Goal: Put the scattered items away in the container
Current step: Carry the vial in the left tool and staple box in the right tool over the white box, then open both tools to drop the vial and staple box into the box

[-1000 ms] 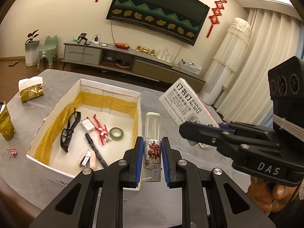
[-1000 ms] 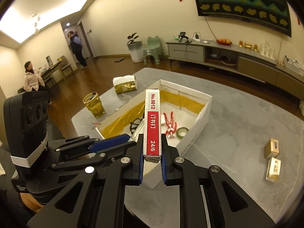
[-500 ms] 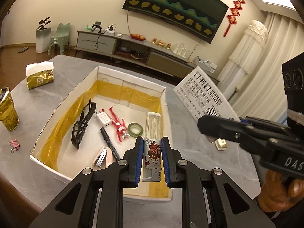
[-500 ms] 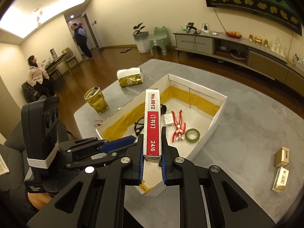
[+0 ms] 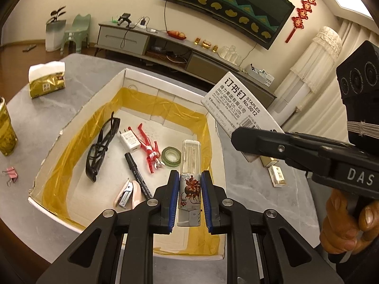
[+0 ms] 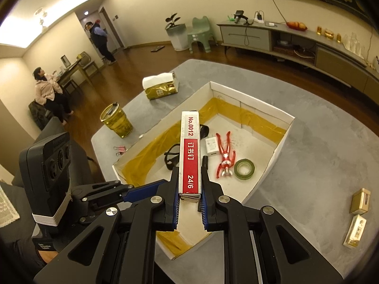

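My left claw (image 5: pixel 189 198) grips a lighter (image 5: pixel 190 184) with a clear top, held above the near end of the white cardboard box (image 5: pixel 165 87). My right claw (image 6: pixel 189 196) clamps a staples box (image 6: pixel 190 156) over the same container. Inside lie black glasses (image 5: pixel 99 151), a red figure (image 6: pixel 225 153), a green tape roll (image 6: pixel 244 169), a stapler (image 5: pixel 125 194), while two small gold boxes (image 6: pixel 358 215) sit on the grey surface (image 6: pixel 319 156).

Matt cardboard box (image 5: pixel 214 142), glossy yellow tape lining (image 5: pixel 71 142), matt grey tabletop (image 6: pixel 319 165)
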{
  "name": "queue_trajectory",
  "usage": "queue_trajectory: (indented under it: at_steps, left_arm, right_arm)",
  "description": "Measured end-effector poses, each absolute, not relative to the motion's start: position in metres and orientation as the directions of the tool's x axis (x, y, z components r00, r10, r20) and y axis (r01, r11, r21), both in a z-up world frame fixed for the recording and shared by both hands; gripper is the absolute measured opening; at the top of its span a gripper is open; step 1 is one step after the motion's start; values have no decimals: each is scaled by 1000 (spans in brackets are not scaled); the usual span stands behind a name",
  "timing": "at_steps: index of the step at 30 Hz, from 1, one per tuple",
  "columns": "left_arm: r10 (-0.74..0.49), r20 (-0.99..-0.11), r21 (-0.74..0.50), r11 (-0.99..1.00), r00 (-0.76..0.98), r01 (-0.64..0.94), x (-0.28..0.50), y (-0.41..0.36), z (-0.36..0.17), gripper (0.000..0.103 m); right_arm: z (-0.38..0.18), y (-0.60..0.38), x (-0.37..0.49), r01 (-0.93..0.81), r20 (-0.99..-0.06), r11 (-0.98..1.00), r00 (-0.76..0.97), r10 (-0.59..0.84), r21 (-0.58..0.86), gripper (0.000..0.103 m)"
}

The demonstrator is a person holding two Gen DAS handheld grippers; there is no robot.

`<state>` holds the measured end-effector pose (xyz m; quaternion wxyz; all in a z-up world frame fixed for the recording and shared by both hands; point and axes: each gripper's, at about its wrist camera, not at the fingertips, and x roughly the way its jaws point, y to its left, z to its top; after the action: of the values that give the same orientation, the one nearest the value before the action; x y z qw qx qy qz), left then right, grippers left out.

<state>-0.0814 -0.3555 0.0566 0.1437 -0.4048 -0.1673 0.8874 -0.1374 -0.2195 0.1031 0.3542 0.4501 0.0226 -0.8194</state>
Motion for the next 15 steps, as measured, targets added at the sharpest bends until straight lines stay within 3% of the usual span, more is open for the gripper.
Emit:
queue_trajectory:
  at_steps: [15]
  left_arm:
    - [451,-716,-478,-873,-532,-97,-103,-362,46,20]
  right_arm:
    - [87,-225,-177,569,-804,-755,-254,-538,326,16]
